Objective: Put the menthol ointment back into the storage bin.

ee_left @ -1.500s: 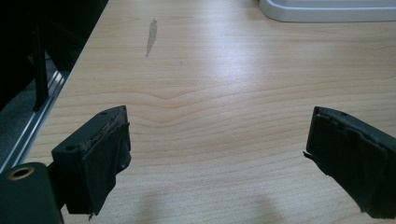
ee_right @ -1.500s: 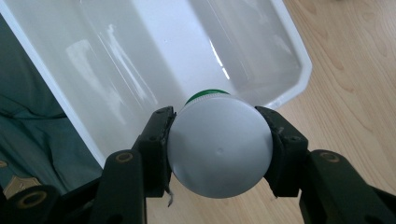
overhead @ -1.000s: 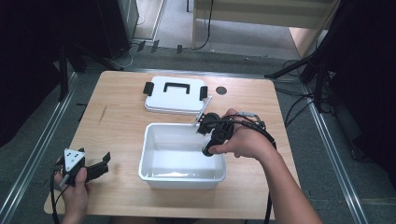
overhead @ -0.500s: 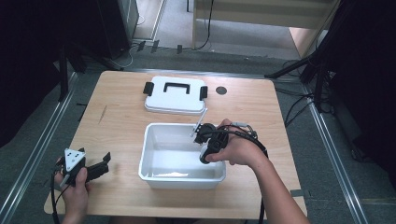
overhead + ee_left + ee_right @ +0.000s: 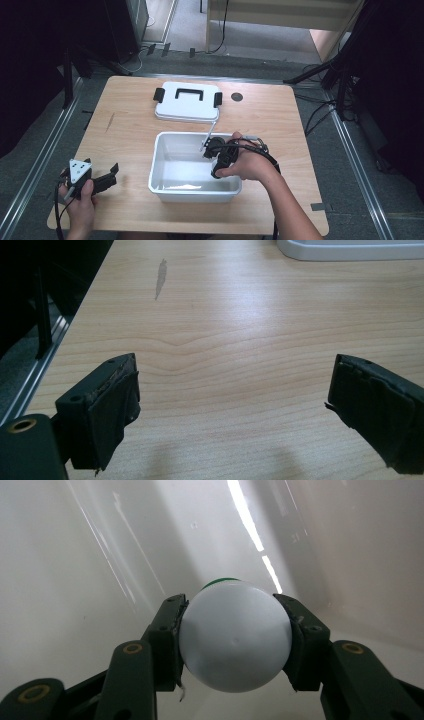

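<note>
Angling down — R tongs (image 5: 235, 645) gripping ball (image 5: 235, 635)

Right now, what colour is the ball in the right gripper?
White, with a green sliver at its far edge; the ball shows best in the right gripper view.

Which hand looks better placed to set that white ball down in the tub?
Right: its hand-held gripper grips the white ball inside the tub. The left one sits open beside it.
</note>
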`<state>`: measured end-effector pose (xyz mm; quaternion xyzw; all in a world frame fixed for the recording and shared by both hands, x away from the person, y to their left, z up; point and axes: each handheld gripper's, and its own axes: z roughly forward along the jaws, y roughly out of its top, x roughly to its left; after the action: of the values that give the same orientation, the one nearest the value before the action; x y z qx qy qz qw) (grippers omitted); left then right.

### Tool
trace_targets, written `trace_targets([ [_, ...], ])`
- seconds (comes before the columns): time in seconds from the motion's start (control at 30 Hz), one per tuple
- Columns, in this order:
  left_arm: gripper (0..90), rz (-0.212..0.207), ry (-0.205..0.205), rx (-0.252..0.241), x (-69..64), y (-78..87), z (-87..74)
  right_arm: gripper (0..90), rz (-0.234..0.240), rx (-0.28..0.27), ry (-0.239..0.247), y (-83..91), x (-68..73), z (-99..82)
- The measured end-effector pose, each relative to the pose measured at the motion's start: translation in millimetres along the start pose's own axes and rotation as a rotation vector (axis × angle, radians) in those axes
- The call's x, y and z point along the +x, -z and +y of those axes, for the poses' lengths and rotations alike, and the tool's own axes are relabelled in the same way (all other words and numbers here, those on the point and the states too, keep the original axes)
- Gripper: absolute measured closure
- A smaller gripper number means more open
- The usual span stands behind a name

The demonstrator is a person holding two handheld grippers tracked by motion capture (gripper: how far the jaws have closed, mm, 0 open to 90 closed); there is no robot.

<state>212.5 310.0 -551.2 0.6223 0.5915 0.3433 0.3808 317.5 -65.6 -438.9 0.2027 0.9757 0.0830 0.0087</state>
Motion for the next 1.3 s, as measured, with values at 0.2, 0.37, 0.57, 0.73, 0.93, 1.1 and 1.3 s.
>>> trace_targets([
  [0.2,7.3,0.000,0.000,0.000,-0.2,-0.1,0.0,51.4,0.006,0.003,0.020,-0.5,4.7,2.3],
  [0.37,7.3,-0.001,-0.004,0.002,-0.1,0.2,0.0,51.4,0.004,0.022,0.039,-6.3,10.0,6.1],
  [0.57,7.3,-0.001,-0.002,0.002,0.0,0.1,0.0,51.3,0.005,0.052,0.031,-20.0,7.0,2.8],
  [0.73,7.3,0.000,-0.001,0.000,-0.2,-0.1,0.0,50.9,-0.020,0.071,0.037,-23.9,7.8,4.0],
  [0.93,7.3,-0.001,-0.003,0.001,-0.3,0.0,0.0,48.8,-0.011,0.059,0.040,-22.8,7.9,3.1],
  [1.1,7.3,-0.001,-0.003,0.001,-0.2,0.0,0.0,48.0,-0.003,0.035,0.030,-18.8,6.4,2.5],
  [1.3,7.3,-0.001,0.000,0.001,-0.1,-0.2,0.0,46.1,0.010,0.000,0.017,-8.5,4.4,2.0],
])
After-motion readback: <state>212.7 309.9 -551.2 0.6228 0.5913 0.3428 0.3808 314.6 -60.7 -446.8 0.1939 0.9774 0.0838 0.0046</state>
